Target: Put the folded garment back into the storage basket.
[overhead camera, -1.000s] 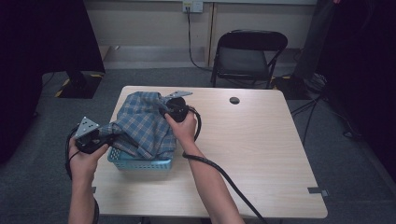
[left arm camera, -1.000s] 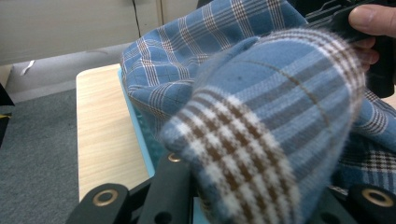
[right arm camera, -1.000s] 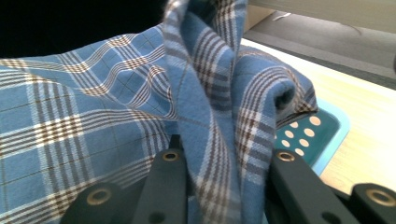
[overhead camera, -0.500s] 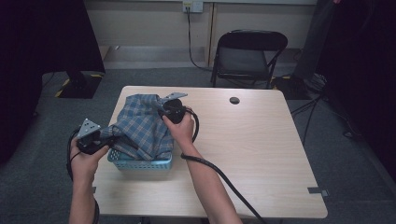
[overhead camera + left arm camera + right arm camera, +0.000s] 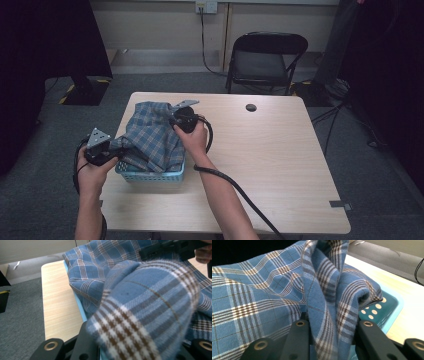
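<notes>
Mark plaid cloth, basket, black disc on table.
plaid cloth (image 5: 150, 137), high view, middle of the bunched fabric.
blue basket (image 5: 150, 175), high view, near wall.
black disc (image 5: 251, 107), high view, its centre.

No readable text, label, brand, number or sign appears anywhere.

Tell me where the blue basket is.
In the high view the blue basket sits near the table's front left edge, between the left gripper and right forearm, under the plaid cloth.
</notes>
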Tool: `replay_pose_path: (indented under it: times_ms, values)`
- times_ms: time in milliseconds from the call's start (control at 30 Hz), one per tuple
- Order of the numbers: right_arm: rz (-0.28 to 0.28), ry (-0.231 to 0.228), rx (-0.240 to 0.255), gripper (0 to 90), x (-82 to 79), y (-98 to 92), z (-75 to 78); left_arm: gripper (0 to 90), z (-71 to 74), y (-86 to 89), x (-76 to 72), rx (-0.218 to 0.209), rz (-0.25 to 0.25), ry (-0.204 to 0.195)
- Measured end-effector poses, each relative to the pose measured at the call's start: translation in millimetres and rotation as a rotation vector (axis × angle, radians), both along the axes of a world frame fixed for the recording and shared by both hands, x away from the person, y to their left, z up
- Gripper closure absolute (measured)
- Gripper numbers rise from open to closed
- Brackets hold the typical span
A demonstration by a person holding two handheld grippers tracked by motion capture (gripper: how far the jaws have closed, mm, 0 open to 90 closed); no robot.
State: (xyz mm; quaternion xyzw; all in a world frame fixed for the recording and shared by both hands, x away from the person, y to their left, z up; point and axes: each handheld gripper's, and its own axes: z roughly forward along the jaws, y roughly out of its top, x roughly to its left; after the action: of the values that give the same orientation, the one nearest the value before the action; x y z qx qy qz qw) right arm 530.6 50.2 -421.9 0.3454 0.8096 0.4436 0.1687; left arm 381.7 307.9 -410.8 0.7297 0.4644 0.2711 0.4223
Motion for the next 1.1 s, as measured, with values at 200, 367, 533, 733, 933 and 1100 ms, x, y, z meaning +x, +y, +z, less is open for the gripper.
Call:
replay_pose_path:
  times_ms: [200,367,533,733,933,1100]
  values:
    - [0.003,0.029,-0.007,70.9,3.0,-1.3,-2.6,71.6,-2.2,-1.4,1.1,0.014,0.004,0.017]
    - [0.001,0.031,-0.006,65.3,4.7,-2.7,-3.1,65.6,-4.0,-2.0,1.7,0.025,0.019,0.025]
    - [0.005,0.057,-0.015,50.5,8.1,-5.8,-6.8,46.1,-7.5,-2.2,3.6,0.035,0.039,0.053]
    - [-0.005,0.049,-0.008,22.0,10.0,-9.5,-5.1,20.6,-0.3,-1.7,1.0,0.029,0.037,0.058]
    - [-0.017,0.027,0.006,7.8,10.9,-17.4,6.7,10.2,6.5,-3.8,-1.3,0.029,0.01,0.035]
    - [-0.012,0.015,0.017,0.2,10.4,-25.6,12.5,3.8,13.9,-5.0,-4.9,-0.007,-0.032,0.024]
